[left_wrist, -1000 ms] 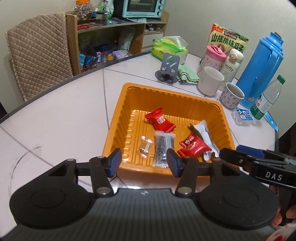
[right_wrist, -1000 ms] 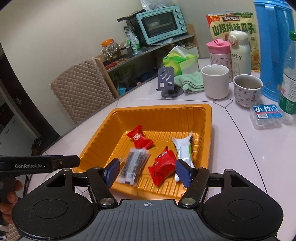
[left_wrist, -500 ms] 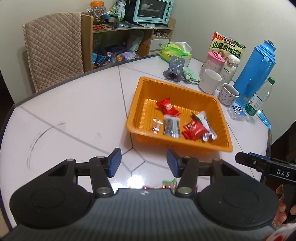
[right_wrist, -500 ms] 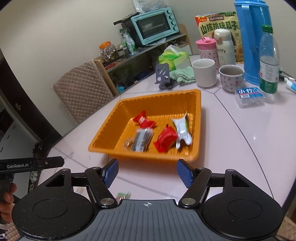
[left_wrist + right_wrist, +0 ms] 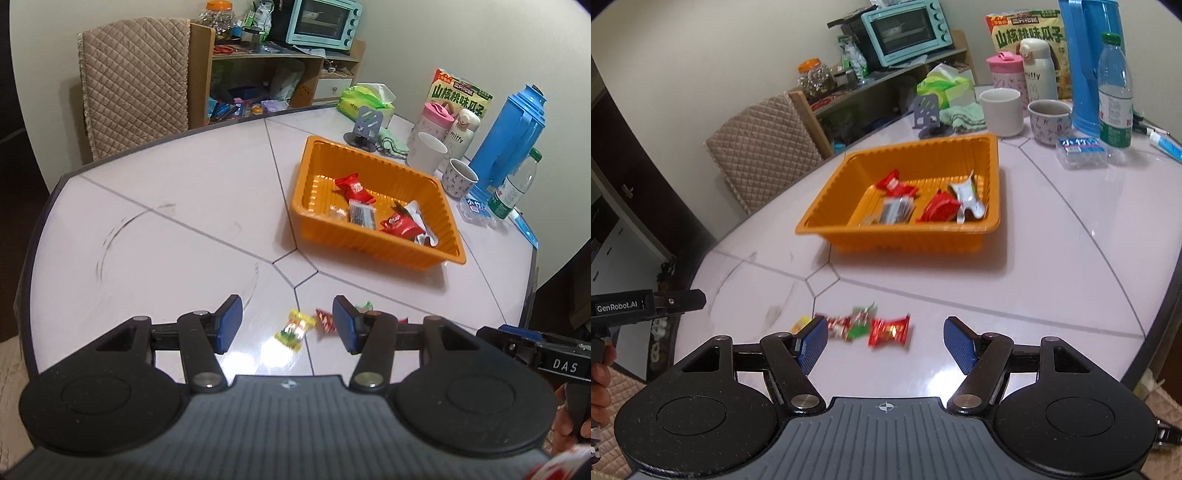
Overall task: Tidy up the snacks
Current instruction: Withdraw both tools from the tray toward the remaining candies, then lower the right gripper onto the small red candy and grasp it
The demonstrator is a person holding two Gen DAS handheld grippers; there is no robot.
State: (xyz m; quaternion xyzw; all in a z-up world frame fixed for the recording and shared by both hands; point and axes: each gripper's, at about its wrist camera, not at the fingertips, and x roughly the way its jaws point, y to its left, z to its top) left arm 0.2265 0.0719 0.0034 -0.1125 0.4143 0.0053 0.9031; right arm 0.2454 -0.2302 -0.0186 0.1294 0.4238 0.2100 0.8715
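Left tongs (image 5: 287, 325): spread, holding nothing, above the surface (image 5: 184, 206).
Right tongs (image 5: 885, 345): spread, empty.
Loose snacks: yellow candy (image 5: 294, 328) between the left tongs' tips; red wrapper (image 5: 889, 331) (blurred) just ahead of the right tongs.
Orange tray (image 5: 827, 221): farther ahead, well apart, holding several wrapped snacks (image 5: 940, 207).

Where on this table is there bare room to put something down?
The wide stretch left of the orange tray, toward the quilted chair, is bare. Behind the tray, cups and bottles crowd; loose candies lie near both open grippers.
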